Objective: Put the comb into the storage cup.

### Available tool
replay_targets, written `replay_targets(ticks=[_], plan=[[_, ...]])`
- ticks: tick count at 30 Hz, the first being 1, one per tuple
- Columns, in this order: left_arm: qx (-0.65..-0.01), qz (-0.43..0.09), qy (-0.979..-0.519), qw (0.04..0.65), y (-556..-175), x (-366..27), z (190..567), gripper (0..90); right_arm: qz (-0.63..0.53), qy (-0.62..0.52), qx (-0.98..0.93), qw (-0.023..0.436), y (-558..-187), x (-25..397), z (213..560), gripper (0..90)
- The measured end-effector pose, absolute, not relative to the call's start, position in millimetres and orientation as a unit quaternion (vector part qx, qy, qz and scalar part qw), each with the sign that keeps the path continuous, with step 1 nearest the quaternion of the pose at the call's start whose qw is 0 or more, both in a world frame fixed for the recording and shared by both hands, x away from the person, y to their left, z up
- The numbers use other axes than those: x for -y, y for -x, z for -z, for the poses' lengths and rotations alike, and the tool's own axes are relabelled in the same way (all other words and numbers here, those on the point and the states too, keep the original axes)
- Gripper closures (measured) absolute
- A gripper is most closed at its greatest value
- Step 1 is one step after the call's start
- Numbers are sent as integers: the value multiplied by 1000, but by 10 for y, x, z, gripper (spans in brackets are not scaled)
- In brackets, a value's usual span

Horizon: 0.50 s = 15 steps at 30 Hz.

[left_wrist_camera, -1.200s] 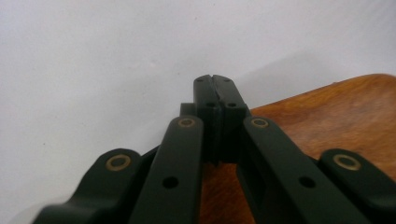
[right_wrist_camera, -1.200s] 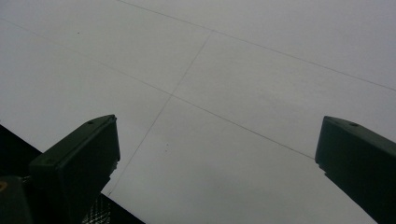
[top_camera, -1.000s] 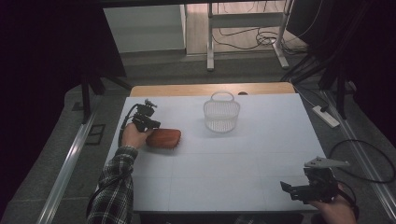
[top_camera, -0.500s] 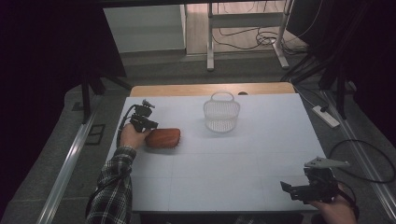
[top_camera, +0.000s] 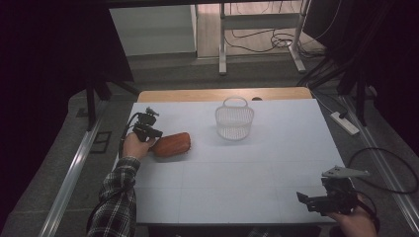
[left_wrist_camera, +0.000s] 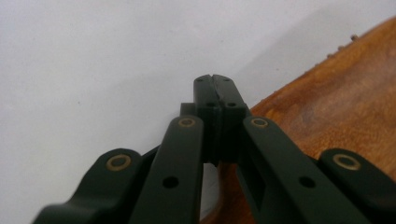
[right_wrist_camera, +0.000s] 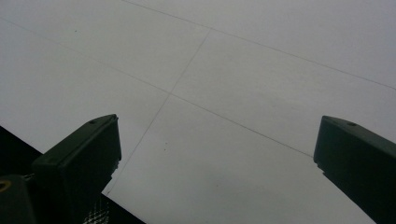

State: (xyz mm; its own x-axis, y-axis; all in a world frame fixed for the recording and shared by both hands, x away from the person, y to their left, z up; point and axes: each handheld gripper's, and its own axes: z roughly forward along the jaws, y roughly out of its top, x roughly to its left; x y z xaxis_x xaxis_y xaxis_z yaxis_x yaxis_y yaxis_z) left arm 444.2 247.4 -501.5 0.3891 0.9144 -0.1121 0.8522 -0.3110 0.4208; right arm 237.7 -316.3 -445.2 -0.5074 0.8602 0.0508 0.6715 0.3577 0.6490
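In the high view the left gripper (top_camera: 151, 132) sits at the left-centre of the frame, right against the near-left end of a brown loaf (top_camera: 171, 144) that lies flat on the white table (top_camera: 237, 187). In the left gripper view its jaws are pressed together tip to tip, with nothing caught between them; the tips (left_wrist_camera: 215, 86) sit over bare white surface, and the loaf (left_wrist_camera: 336, 112) runs along the right side of that frame, just beside the jaws and perhaps brushing them. So the loaf is not grasped: the tool is beside it, not around it. A white mesh basket (top_camera: 234, 120) stands upright a little above centre in the high view, to the right of the loaf and well apart from it, with nothing visibly inside. The right gripper (top_camera: 316, 201) is low in the lower right corner of the high view, far from both; the right gripper view shows its jaws spread wide over bare table, holding nothing. My reading is that the work is to get the loaf into the basket, and that it is at its very start: loaf still on the table, no grip made. Left to do, as I judge it: open the left jaws, take the loaf, carry it right to the basket and let it go there.
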Motion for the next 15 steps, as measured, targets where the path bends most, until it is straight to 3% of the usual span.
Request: replay_targets(ticks=[15], plan=[[-550, -78, -805, 210, -4258, -2571, 5009, 892, -311, -471, -812, 152, -2380, 3157, 4453, 8]])
